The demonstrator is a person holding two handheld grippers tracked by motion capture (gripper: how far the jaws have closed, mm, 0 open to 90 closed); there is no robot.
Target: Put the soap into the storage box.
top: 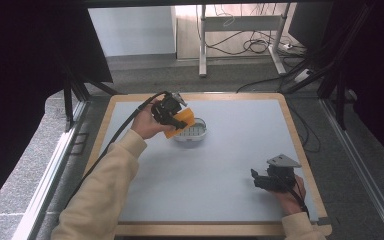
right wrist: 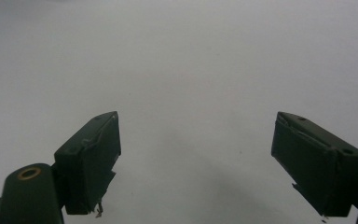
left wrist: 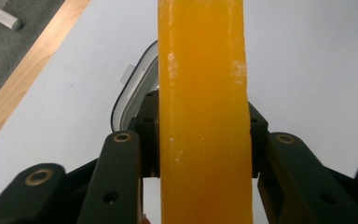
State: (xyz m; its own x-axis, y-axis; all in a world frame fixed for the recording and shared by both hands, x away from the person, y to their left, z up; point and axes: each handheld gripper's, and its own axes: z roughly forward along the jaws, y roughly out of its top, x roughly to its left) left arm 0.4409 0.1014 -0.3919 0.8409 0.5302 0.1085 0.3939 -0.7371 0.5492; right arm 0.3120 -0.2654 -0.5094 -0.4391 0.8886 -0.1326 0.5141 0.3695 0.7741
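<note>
High view: left gripper (top: 176, 118) holds orange bar (top: 182, 121) over white dish (top: 198, 134)

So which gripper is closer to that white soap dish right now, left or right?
Left. The left gripper holds the orange bar right over the white soap dish. The right gripper sits open, far off near the table's front right corner.

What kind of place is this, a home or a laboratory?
Probably a laboratory or recording workspace: black curtains enclose the table, loose cables lie on the floor behind, and metal frame rails flank it.
</note>
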